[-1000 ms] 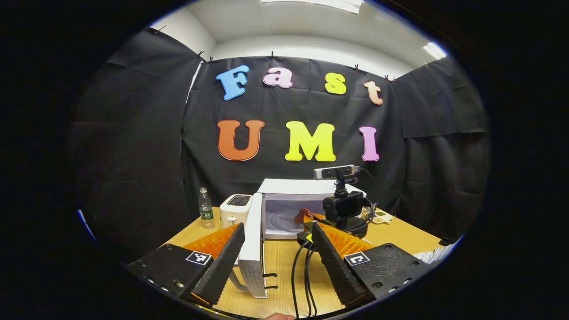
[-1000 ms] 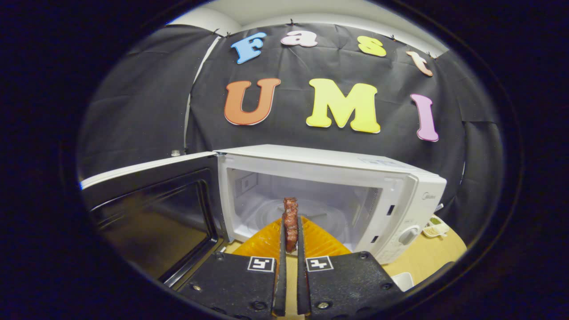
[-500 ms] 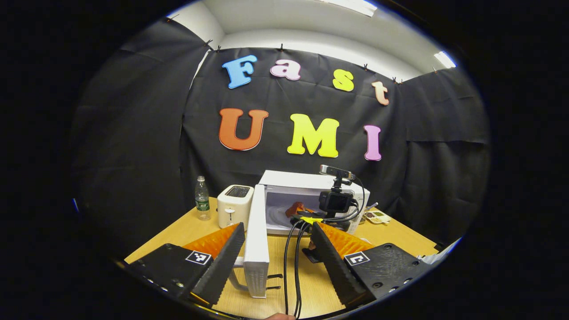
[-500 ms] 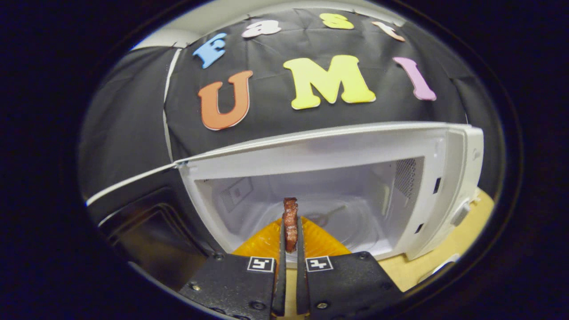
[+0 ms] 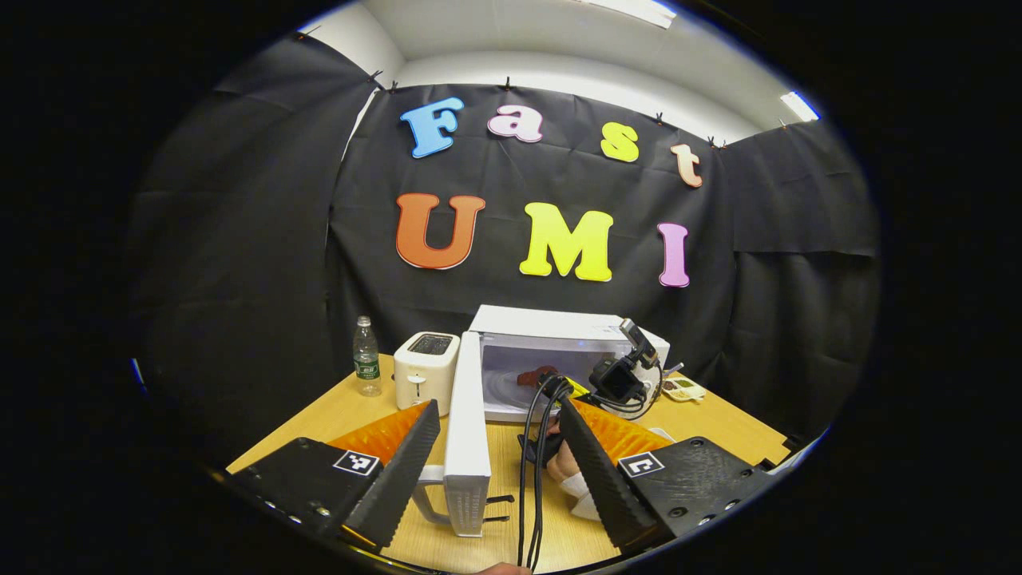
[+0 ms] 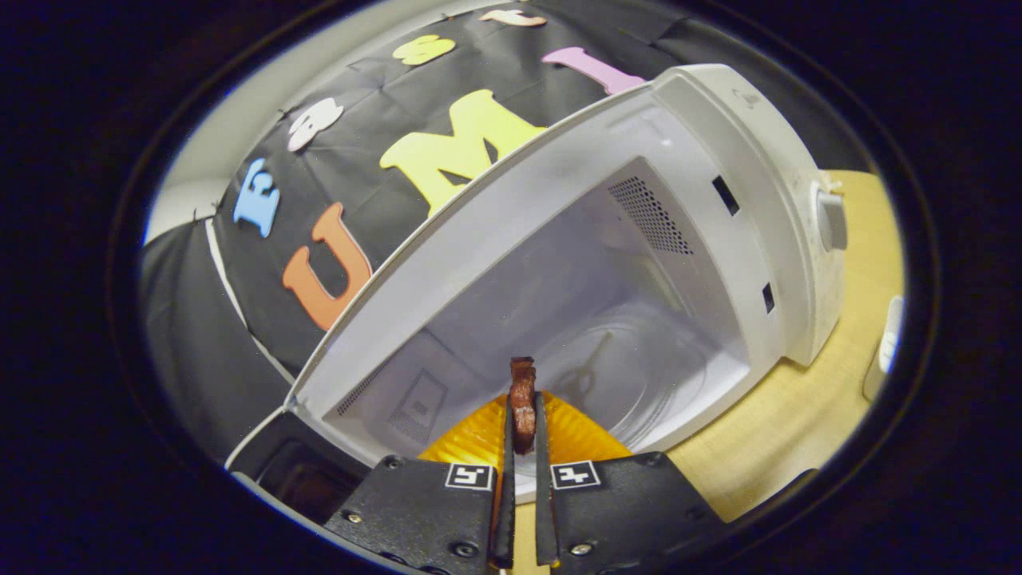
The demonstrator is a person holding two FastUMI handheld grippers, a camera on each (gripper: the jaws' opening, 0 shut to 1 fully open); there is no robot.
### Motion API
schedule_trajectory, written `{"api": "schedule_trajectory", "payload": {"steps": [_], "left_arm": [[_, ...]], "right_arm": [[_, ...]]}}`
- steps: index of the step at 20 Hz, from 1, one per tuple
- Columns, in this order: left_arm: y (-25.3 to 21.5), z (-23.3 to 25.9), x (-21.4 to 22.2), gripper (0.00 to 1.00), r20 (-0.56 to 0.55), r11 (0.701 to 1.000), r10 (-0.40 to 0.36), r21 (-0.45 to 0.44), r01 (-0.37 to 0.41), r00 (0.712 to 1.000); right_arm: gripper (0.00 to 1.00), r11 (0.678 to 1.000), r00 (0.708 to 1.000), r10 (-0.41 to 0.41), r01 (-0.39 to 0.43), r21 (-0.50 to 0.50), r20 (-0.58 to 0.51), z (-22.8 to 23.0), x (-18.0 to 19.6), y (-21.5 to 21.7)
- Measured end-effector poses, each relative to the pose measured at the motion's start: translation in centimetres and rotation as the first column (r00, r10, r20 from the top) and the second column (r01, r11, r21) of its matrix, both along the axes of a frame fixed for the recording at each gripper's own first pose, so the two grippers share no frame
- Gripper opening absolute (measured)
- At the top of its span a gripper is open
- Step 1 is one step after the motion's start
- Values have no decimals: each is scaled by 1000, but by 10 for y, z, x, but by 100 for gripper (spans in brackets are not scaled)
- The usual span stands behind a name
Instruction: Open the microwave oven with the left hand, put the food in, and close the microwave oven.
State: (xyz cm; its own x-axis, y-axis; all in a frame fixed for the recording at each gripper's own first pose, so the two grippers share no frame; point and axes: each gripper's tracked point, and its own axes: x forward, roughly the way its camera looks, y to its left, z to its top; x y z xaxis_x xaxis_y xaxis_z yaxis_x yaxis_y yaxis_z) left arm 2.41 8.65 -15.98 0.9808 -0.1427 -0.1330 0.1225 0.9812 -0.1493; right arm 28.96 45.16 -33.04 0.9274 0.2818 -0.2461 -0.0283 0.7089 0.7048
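The white microwave oven (image 5: 559, 331) stands on the wooden table with its door (image 5: 465, 435) swung wide open toward me. My left gripper (image 5: 499, 435) is open, one finger on each side of the door's edge, touching nothing. In the right gripper view, my right gripper (image 6: 523, 415) is shut on a reddish-brown piece of food (image 6: 522, 399) and reaches into the oven's white cavity (image 6: 591, 319) above the glass turntable (image 6: 639, 383). The view is rolled, so the oven looks tilted. In the left gripper view the right gripper (image 5: 619, 377) and the food (image 5: 535, 374) show at the oven's mouth.
A white toaster (image 5: 423, 370) and a water bottle (image 5: 366, 367) stand left of the oven. A small dish (image 5: 679, 389) lies to its right. Black cables (image 5: 531, 463) trail from the right gripper across the table (image 5: 359, 407). A hand (image 5: 568, 471) shows behind my left gripper's right finger.
The right gripper has pushed the food deeper into the oven cavity and rolled to one side. The left gripper has barely moved and stays open by the door.
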Motion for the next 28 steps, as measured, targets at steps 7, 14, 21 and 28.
{"api": "schedule_trajectory", "payload": {"steps": [7, 14, 21, 28], "left_arm": [[-3, -2, -7, 93, 4, 1000, 3, 11, -3, 1000], [3, -3, -16, 93, 6, 1000, 3, -1, -3, 1000], [11, -3, -28, 93, 19, 1000, 16, 0, -16, 1000], [16, -2, -42, 93, 37, 1000, 24, 16, -25, 999]], "right_arm": [[7, 986, 989, -140, 143, 80, -41, -15, 37, -9], [98, 992, 989, -123, 123, 0, -84, -33, 28, -2], [100, 947, 979, -16, -51, -317, -205, -54, 14, -3], [100, 879, 975, 59, -152, -452, -213, -39, -7, -22]]}}
